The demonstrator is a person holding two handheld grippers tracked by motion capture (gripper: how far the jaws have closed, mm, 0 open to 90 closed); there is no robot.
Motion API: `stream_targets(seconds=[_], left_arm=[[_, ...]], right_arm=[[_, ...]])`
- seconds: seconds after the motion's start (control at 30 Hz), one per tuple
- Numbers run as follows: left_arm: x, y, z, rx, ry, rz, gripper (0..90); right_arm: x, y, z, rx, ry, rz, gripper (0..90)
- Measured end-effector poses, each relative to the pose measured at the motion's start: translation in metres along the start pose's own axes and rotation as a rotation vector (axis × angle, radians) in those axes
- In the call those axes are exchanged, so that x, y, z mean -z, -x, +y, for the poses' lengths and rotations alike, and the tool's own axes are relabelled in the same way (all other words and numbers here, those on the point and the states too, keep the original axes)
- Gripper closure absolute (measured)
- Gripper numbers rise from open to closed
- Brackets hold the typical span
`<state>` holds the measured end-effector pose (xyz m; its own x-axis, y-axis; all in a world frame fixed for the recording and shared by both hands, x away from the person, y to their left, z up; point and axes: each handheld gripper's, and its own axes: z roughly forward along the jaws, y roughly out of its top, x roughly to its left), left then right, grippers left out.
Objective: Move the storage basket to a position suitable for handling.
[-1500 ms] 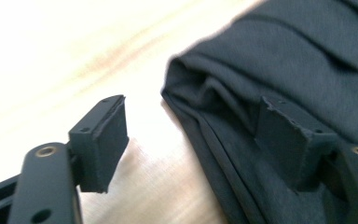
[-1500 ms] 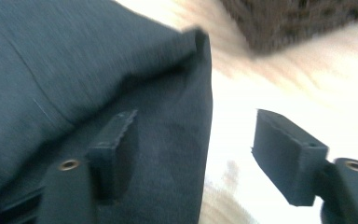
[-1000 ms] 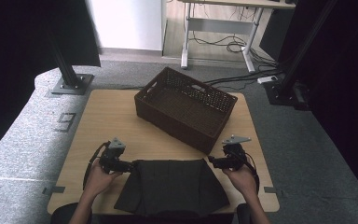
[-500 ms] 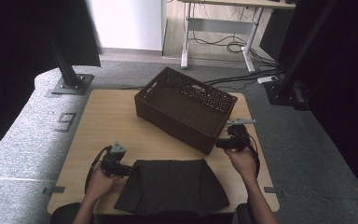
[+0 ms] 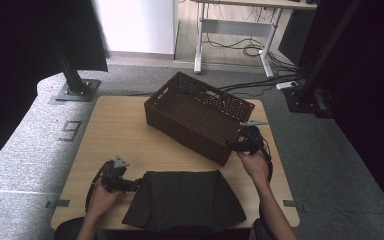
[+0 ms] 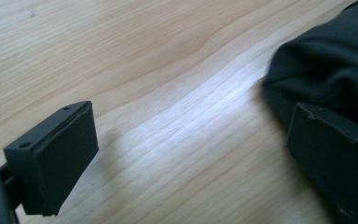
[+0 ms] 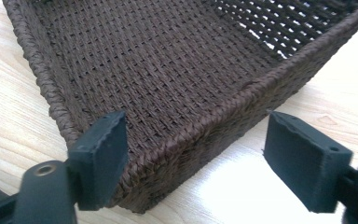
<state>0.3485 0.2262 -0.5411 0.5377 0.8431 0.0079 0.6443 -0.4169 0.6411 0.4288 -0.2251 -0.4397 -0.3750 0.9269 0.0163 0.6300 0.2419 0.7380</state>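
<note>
The right hand-held gripper (image 5: 236,144) had left the dark cloth (image 5: 182,200) for the basket's (image 7: 158,70) near corner, narrowing but unclamped, while the left hand-held gripper (image 5: 132,185) had just widened beside the cloth.

A black cloth (image 5: 185,200) lies spread flat at my near edge of the table, a broad trapezoid, wider toward me, its left corner bunched into soft folds. Beyond it sits a dark brown woven basket (image 5: 200,117), rectangular, upright and open-topped, turned at a slant to the table's edges, with slotted handles in its end walls.
</note>
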Motion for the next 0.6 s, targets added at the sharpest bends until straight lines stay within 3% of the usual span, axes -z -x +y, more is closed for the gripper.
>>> stream_targets(seconds=[0.17,0.4,0.6], left_arm=[[-0.003,-0.0035,-0.0035,0.02,-0.007,-0.002,0.8],[-0.0037,-0.0044,-0.0048,0.021,0.006,-0.003,0.0],[-0.004,-0.0043,-0.0052,0.021,0.01,-0.003,0.0]], right_arm=[[-0.0014,-0.0021,0.0004,0.006,-0.009,0.039,37.0],[-0.0006,-0.0038,0.0017,0.008,-0.029,0.026,39.8],[0.0009,0.0035,-0.0004,-0.024,-0.034,0.033,42.4]])
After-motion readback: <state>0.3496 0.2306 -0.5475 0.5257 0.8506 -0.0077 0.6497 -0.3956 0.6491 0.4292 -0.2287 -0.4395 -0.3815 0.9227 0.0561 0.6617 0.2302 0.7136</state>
